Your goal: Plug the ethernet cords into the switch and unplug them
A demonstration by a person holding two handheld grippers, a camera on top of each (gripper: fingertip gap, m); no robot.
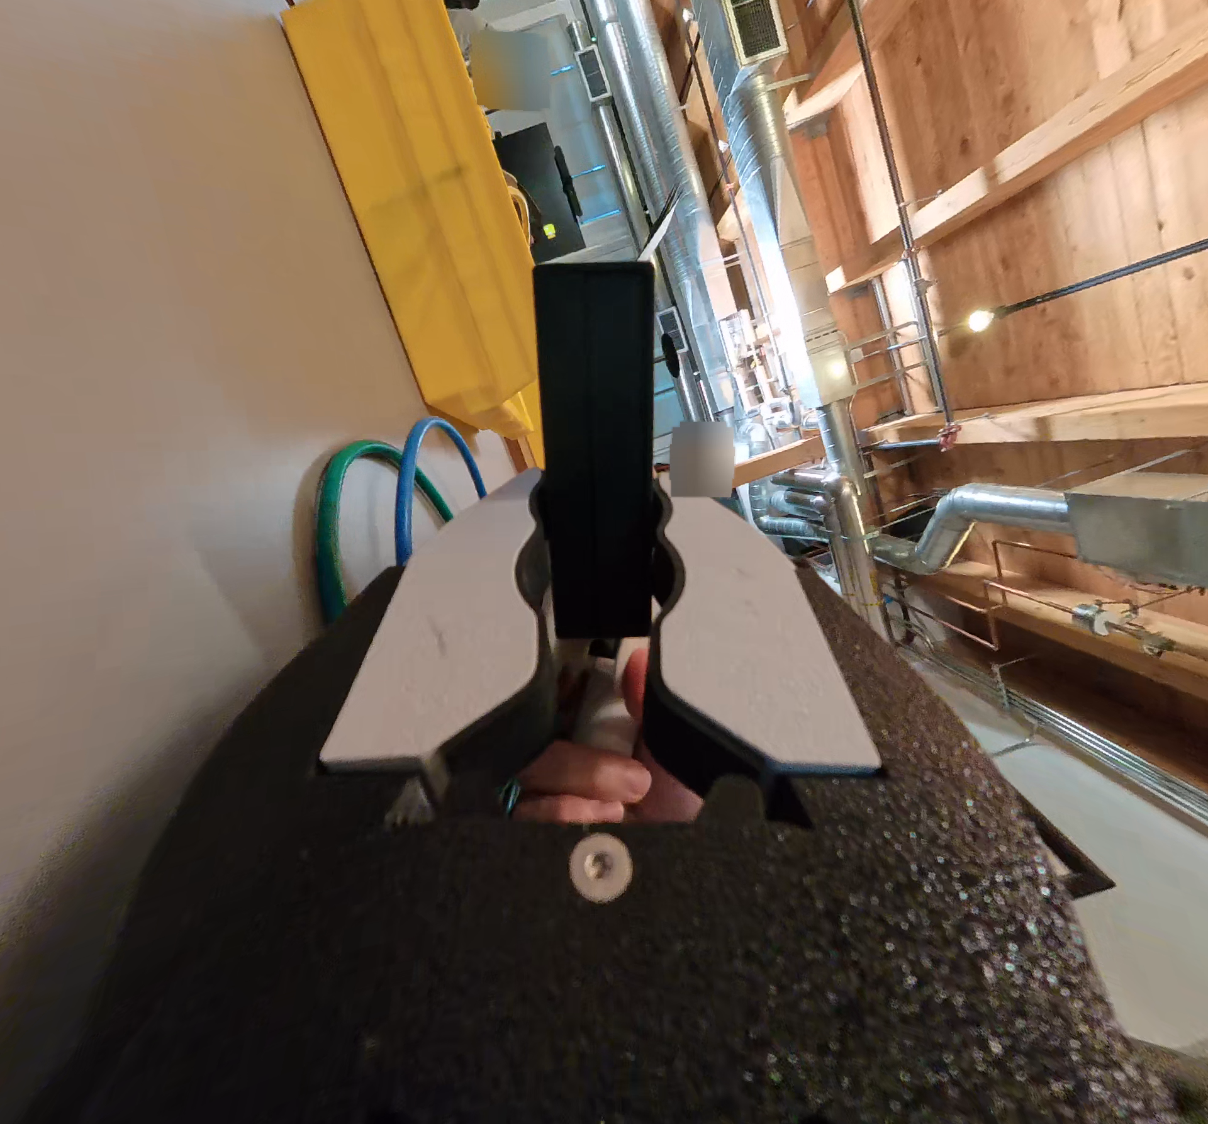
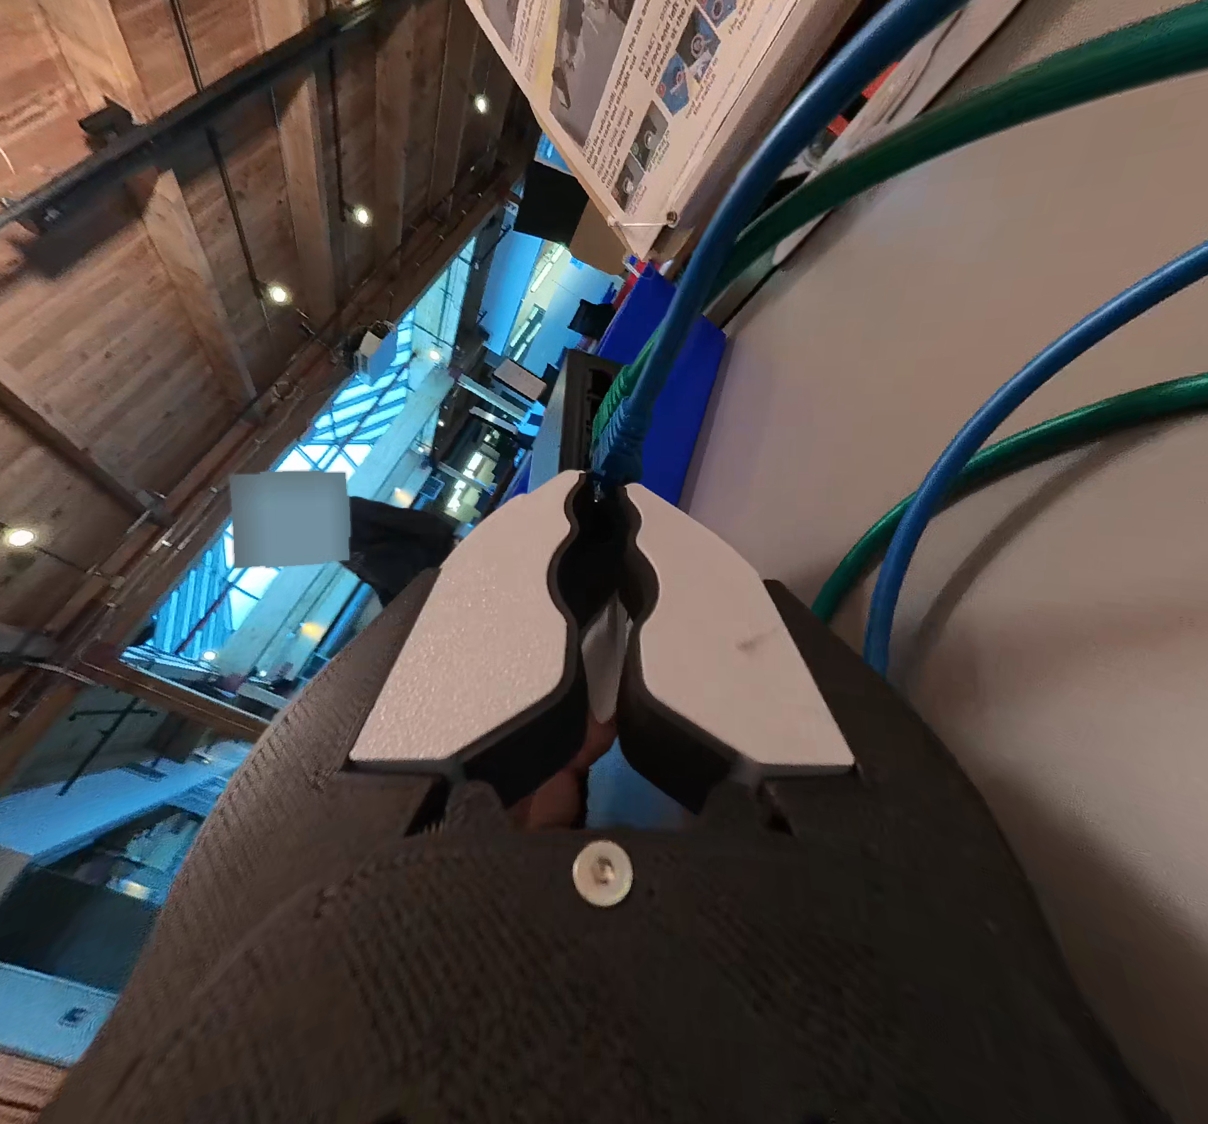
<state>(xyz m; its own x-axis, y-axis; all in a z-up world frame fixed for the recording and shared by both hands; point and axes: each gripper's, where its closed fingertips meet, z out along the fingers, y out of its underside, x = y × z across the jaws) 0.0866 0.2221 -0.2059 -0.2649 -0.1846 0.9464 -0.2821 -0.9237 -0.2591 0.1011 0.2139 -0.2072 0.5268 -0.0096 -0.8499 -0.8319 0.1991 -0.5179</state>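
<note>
My left gripper [image 1: 595,488] is shut on the black switch [image 1: 593,399], which stands up from between its grey fingers [image 1: 457,609]. Loops of a green cord [image 1: 330,504] and a blue cord [image 1: 408,478] lie on the beige table [image 1: 163,373] just left of it. In the right wrist view my right gripper [image 2: 600,492] is shut on the tip of the blue cord's plug [image 2: 618,439], right at the switch's port side [image 2: 575,412]. A green plug [image 2: 608,399] sits at the switch just beyond it. Both cords [image 2: 752,177] arc away over the table.
A yellow bin [image 1: 405,190] stands on the table behind the switch. In the right wrist view a blue bin [image 2: 686,386] stands behind the switch and a printed instruction sheet [image 2: 627,46] hangs above. More blue and green cord loops [image 2: 980,458] lie to the right.
</note>
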